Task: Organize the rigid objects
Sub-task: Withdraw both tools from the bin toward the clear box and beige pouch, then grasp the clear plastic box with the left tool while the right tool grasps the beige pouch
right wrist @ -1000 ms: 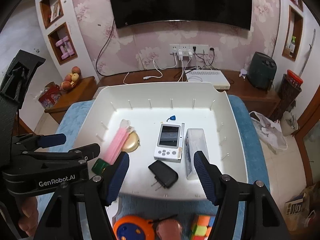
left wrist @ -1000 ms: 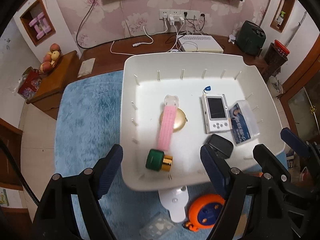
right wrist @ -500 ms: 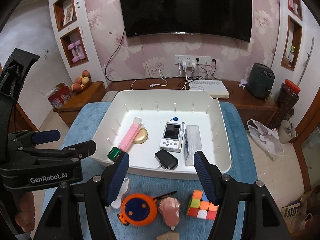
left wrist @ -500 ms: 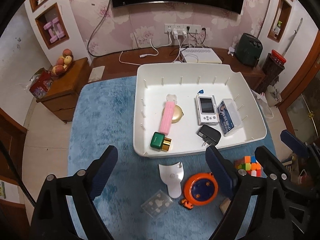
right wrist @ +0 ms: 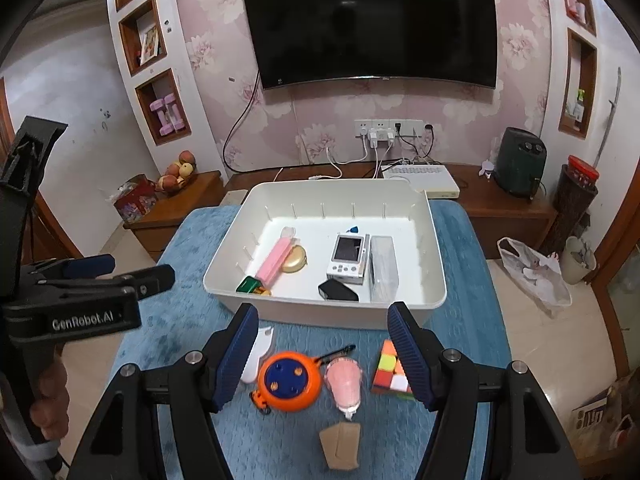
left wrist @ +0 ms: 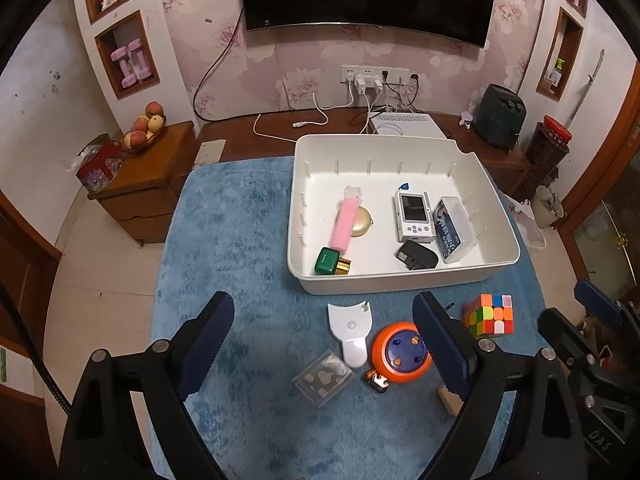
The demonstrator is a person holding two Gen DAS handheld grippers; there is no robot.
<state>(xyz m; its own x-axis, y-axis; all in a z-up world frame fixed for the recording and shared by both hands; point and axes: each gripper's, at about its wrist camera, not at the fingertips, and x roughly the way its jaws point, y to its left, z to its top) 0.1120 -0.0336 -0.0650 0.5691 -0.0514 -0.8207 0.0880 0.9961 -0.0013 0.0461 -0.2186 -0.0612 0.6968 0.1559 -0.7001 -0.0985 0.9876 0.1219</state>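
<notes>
Now left gripper (left wrist: 323, 338) jaws just widening, empty; right gripper (right wrist: 323, 354) spread, empty. Orange reel (right wrist: 289, 386), cube (right wrist: 390, 372) lower centre, before white bin (right wrist: 340, 312).

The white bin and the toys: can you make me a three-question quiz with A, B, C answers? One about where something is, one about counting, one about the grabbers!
1. Where is the Rubik's cube?
A. Inside the white bin
B. On the blue rug, outside the bin
C. On the wooden cabinet

2. How many things lie inside the white bin?
A. Three
B. Five
C. Seven

3. What is the left gripper doing?
A. Open, holding nothing
B. Shut on the orange reel
C. Shut on the bin's rim

Answers:
1 B: the cube sits on the blue rug before the bin.
2 C: seven separate things show on its floor.
3 A: its jaws have just been opening, nothing between its pads.
</notes>
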